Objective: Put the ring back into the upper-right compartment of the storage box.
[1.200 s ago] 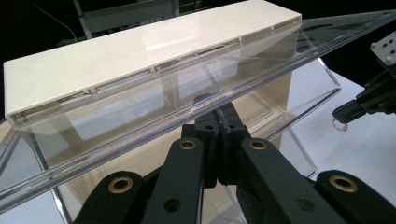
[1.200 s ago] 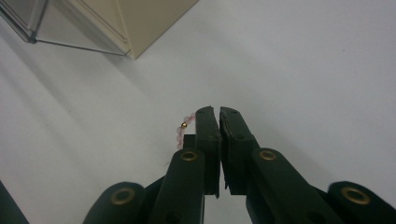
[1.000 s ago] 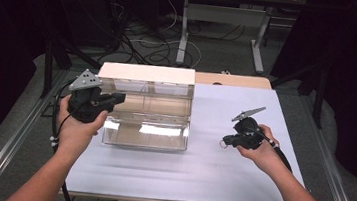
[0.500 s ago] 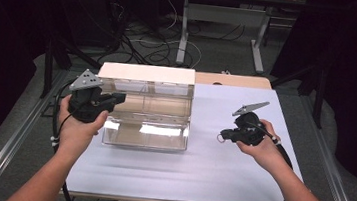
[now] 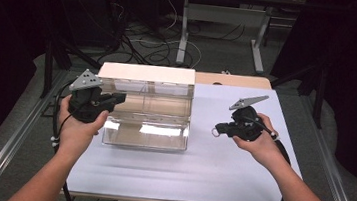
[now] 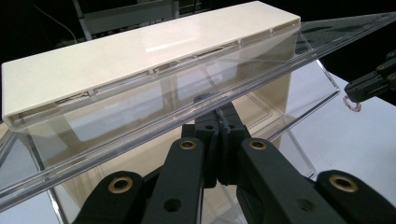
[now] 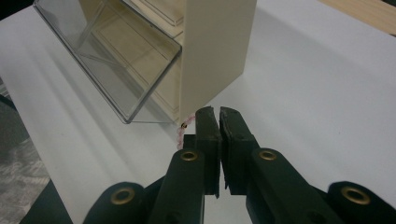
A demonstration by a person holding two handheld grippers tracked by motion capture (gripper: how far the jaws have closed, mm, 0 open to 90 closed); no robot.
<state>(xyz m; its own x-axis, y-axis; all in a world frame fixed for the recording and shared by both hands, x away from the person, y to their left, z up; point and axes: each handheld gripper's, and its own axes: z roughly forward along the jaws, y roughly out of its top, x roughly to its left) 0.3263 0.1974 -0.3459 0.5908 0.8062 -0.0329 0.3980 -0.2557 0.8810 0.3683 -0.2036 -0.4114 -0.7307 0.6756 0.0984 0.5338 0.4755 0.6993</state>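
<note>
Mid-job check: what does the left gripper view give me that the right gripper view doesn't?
Left gripper view: the left gripper shut on the clear flap below the cream top, with the right gripper farther off. Right gripper view: the cream side wall, seen close up. Both: the pink ring and the white table.

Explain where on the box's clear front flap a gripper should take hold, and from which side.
Grip the clear flap by its free lower edge, from the person's side. It is a thin sheet hinged under the cream top and tilted outward, so that edge slips between two jaws. The left gripper is shut there; the right gripper holds a pink bead loop.
</note>
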